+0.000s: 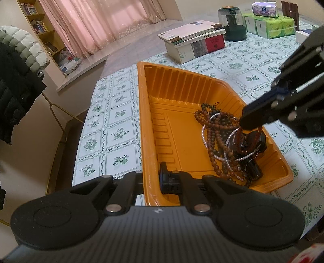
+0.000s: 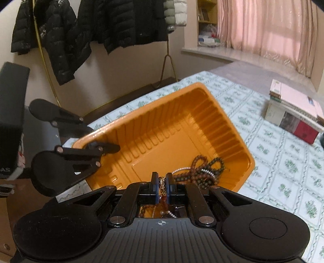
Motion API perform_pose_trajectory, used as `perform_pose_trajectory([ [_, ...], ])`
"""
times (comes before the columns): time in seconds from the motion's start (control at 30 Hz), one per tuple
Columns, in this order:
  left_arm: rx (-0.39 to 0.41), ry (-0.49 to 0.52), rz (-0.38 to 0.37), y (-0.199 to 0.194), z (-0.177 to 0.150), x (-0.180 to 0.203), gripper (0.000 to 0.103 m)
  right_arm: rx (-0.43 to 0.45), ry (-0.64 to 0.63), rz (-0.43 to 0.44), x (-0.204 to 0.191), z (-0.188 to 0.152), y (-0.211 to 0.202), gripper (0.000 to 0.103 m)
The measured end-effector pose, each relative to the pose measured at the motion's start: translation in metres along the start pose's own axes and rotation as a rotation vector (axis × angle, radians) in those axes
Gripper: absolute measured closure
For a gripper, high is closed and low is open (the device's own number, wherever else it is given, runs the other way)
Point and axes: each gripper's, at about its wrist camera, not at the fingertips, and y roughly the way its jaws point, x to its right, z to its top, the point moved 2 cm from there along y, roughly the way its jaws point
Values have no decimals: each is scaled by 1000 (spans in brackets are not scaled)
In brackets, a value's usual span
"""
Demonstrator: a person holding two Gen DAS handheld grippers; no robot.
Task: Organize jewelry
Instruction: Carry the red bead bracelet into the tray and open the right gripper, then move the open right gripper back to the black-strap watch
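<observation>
Tray (image 1: 154, 113): orange, ribbed walls, on the tablecloth.
Beads (image 1: 217, 129): brown strands, tangled in one end of the tray.
Pearls (image 1: 228, 141): white string, looped through the beads.
Gold chain (image 2: 162, 185): upright, above the tangle.

Little can be read. The red book (image 1: 214, 43) at the bottom of the book stack (image 1: 194, 38) carries print too small to make out. Behind that stack, the purple tissue pack (image 1: 264, 9) shows a blurred logo. In the right wrist view, the letters "AS" stand on a dark object (image 2: 6, 170) at the left edge.
</observation>
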Motion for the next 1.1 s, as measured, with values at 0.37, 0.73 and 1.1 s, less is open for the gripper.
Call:
perform_pose_trajectory([
  [0.37, 0, 0, 0, 0, 0, 0, 99, 21, 84, 14, 13, -5, 7, 96],
  [0.73, 0, 1, 1, 0, -1, 0, 99, 136, 300, -120, 74, -34, -44, 61],
  [1.1, -2, 8, 10, -2, 0, 2, 99, 67, 632, -397, 155, -136, -88, 53],
])
